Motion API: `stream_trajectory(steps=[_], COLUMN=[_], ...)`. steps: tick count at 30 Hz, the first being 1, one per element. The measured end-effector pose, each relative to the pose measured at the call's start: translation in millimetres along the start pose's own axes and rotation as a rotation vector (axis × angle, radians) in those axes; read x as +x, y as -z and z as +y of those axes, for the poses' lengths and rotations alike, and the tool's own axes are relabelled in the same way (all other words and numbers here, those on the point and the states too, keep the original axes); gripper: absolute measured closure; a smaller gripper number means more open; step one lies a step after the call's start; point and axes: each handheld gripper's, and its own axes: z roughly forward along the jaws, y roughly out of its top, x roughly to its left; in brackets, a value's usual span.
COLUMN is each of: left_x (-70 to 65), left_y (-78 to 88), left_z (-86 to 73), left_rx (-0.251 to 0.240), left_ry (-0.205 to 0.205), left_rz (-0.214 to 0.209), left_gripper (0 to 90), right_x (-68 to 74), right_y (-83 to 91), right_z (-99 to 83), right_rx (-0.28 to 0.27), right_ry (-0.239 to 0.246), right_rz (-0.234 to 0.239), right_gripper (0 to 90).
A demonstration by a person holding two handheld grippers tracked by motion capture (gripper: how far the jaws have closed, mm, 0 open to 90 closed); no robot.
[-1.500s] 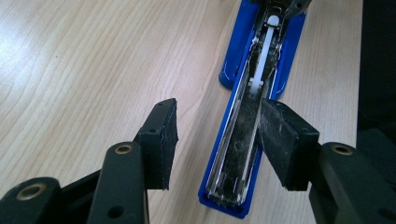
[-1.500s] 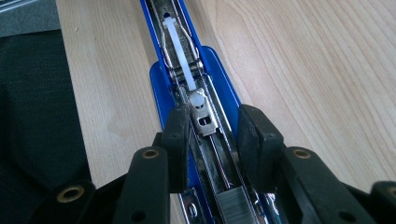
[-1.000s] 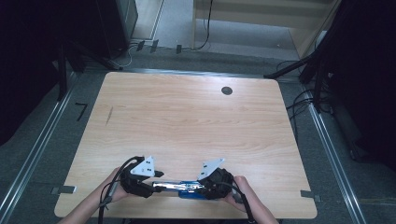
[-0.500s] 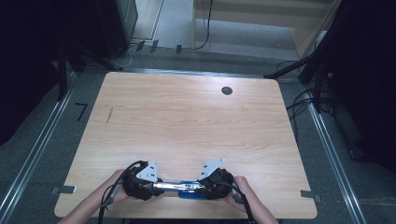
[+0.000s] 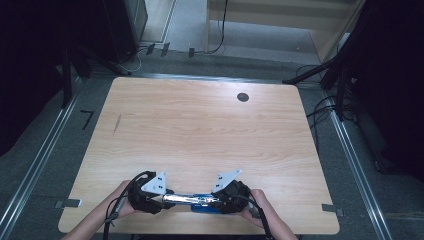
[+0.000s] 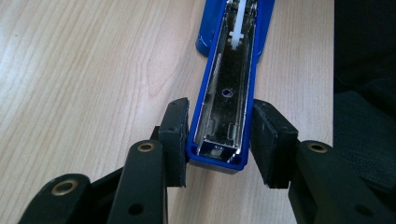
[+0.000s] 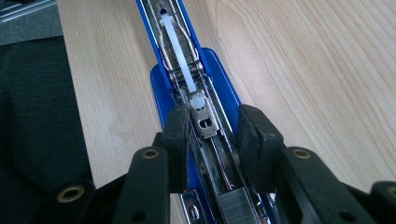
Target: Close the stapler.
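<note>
The left gripper (image 6: pixel 219 140) had just been closing, and its two black pads now pressed on the sides of the blue stapler's (image 6: pixel 229 88) open top part, right at its end. Across from it, the right gripper (image 7: pixel 212 135) was partly closed around the stapler's other part, with the shiny track and the staples (image 7: pixel 236 207) between its jaws; its left pad touched the metal, but I could not tell if the right pad did. The stapler lay open and flat between both grippers, at the near edge of the wooden desk (image 5: pixel 200 130). It looked hard and stiff, not heavy. The plastic sides seemed smooth and could slip, so holding the long flat sides looked best, away from the thin white spring rod (image 7: pixel 180 46).
</note>
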Motion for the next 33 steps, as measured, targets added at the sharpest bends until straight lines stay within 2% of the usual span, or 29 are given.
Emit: stream_trajectory(steps=[16,29,31,33], left_x=[-5.7,-3.7,-4.0,-4.9], left_y=[7.0,9.9,11.5,12.8], left_z=[3.9,6.4,7.3,8.8], left_rx=[-0.038,-0.066,-0.082,-0.085], left_ry=[-0.005,-0.006,0.003,-0.006], left_rz=[0.033,0.020,0.014,0.022], left_gripper=[60.2,59.7,60.0,60.2], right_x=[0.6,0.1,1.1,1.9], right_y=[-2.2,-2.2,-2.3,-2.3], right_z=[3.1,2.1,1.8,1.9], right_rx=[0.001,-0.006,-0.009,-0.010], right_ry=[0.002,-0.005,-0.015,-0.017], right_rz=[0.003,0.010,0.003,-0.006], right_gripper=[66.9,66.8,66.6,66.3])
